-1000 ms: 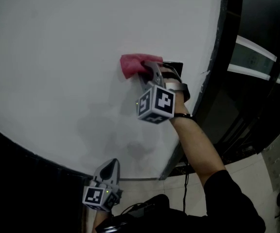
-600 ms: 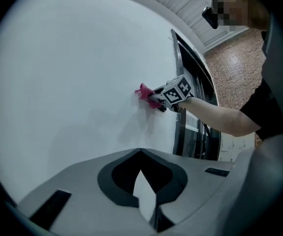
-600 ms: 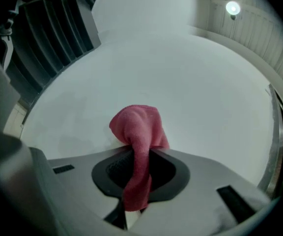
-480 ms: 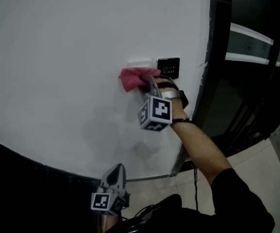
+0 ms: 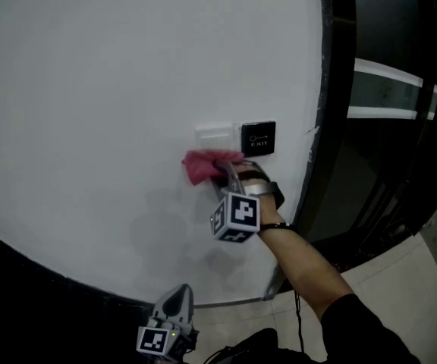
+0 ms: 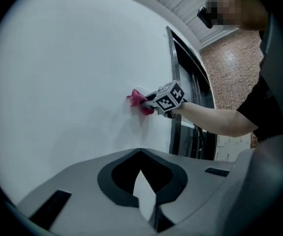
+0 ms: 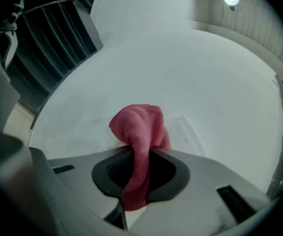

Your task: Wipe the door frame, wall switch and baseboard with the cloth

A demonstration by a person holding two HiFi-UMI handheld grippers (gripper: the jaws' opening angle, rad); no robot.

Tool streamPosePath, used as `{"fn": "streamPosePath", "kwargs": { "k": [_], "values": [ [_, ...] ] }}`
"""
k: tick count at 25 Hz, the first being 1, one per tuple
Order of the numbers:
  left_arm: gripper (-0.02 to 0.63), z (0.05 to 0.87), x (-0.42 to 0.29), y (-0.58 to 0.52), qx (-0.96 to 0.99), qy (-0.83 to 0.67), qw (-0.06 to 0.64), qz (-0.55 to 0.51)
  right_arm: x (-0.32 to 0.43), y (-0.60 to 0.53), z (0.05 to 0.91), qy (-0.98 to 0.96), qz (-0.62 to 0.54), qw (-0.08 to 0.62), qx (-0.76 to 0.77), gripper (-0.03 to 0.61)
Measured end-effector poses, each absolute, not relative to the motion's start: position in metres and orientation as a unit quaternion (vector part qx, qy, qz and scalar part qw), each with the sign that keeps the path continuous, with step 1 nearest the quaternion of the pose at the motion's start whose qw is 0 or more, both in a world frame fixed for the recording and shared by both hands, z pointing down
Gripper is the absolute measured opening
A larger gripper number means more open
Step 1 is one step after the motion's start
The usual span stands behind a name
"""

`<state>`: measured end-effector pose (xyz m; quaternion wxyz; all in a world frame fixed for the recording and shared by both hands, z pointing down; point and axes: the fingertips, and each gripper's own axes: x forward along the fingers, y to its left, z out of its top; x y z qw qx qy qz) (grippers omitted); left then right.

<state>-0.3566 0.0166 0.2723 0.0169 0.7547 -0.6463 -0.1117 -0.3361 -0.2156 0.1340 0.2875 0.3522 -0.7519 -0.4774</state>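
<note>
Cloth pressed to the wall just under the switch

The right gripper has its jaws clamped on the pink cloth. In the right gripper view, a fold runs down between the two pads. The bunched end bulges out past the tips against the white wall.

In the head view, that bunch touches the wall at 7 o'clock from the white wall switch, just beneath it and not covering it. A black plate marked EXIT sits right beside the switch at its 3 o'clock. The dark door frame runs along the wall's edge farther out at 3 o'clock, apart from the cloth. The person's right hand grips the tool from 5 o'clock, and a bare forearm leads down to a dark sleeve.

The left gripper hangs at 6 o'clock in the head view, well apart from the cloth, with its tips pointing up the wall. Its own view shows the jaw tips meeting with nothing between them and only white wall beyond. In that view, the right gripper and the cloth appear at 12 o'clock, near the frame.

A dark band lines the wall's lower edge at 7 o'clock in the head view. Whether it is the baseboard cannot be told. Pale tiled floor shows at 4 o'clock.
</note>
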Motion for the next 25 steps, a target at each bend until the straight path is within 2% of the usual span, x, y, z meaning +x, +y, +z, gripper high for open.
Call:
{"fn": "streamPosePath", "kwargs": {
  "k": [5,7,11,13,25],
  "values": [
    [-0.003,0.270,-0.349,0.020,0.761,-0.640,0.017,-0.104,-0.359,-0.185,0.145,-0.783,-0.471,0.259,0.312,0.061],
    [-0.002,0.266,-0.349,0.026,0.762,-0.640,0.013,-0.097,-0.375,-0.158,0.127,-0.824,-0.445,0.208,0.282,0.061],
    [-0.002,0.263,-0.353,0.026,0.755,-0.650,0.005,-0.082,-0.403,-0.123,0.079,-0.934,-0.283,0.066,0.210,0.061],
    [-0.002,0.260,-0.354,0.026,0.752,-0.655,-0.003,-0.078,-0.408,-0.129,0.065,-0.944,-0.245,0.025,0.219,0.061],
    [-0.002,0.265,-0.348,0.025,0.751,-0.656,-0.012,-0.074,-0.362,-0.190,0.063,-0.923,-0.214,-0.006,0.321,0.061]
  ]
}}
